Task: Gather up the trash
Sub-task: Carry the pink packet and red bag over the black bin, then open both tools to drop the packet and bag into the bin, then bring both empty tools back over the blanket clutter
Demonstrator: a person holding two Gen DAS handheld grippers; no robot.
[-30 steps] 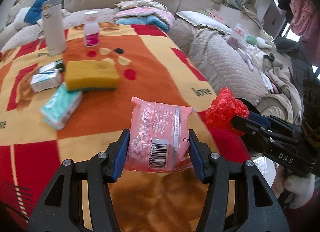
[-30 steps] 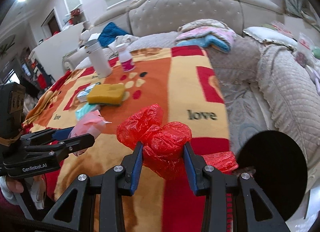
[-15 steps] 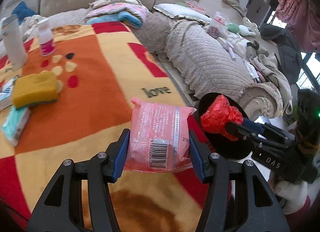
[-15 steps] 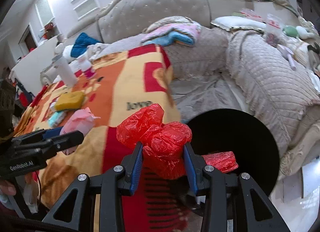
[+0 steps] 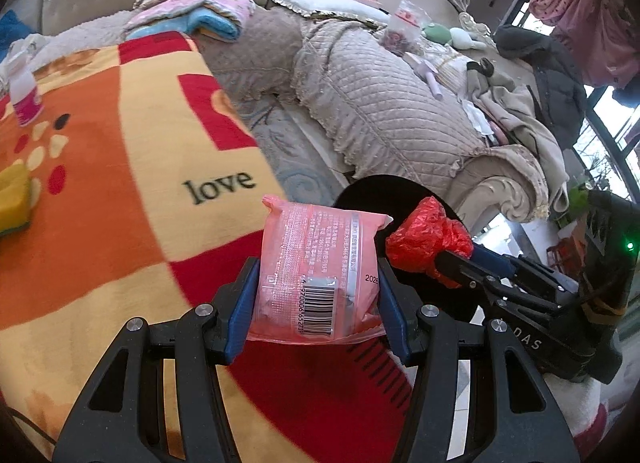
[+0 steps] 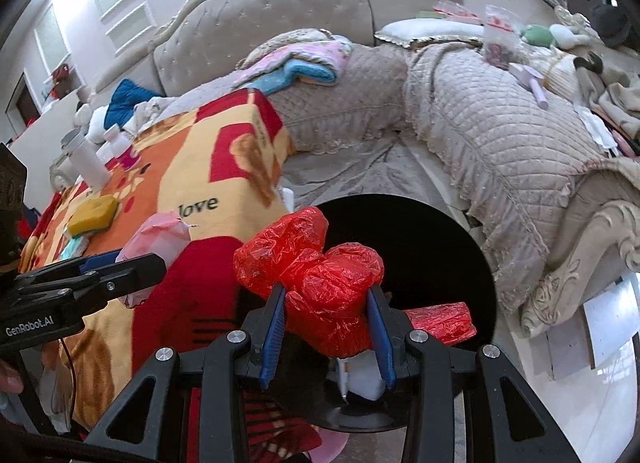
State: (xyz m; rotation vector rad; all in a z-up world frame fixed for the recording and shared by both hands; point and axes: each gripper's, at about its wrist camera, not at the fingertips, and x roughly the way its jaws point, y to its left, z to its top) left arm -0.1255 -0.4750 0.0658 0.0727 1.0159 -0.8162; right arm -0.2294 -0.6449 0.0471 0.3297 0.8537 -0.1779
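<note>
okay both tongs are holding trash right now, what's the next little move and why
Probably carry both loads a bit further over the black bin before letting go. The right tongs grip the red plastic bag above its opening, but the left tongs with the pink packet look short of the rim, above the blanket.

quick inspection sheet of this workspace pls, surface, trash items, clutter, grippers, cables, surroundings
surface: patterned blanket printed "love".
job's things: pink packet with barcode; crumpled red plastic bag; black bin beside the blanket's edge, more red plastic inside.
clutter: yellow sponge, white flask, pink-labelled bottle.
grippers: left gripper shut on the pink packet; right gripper shut on the red plastic bag, over the bin.
cables: thin cable below the left gripper.
surroundings: quilted sofa, folded towels, clothes piled at right.
</note>
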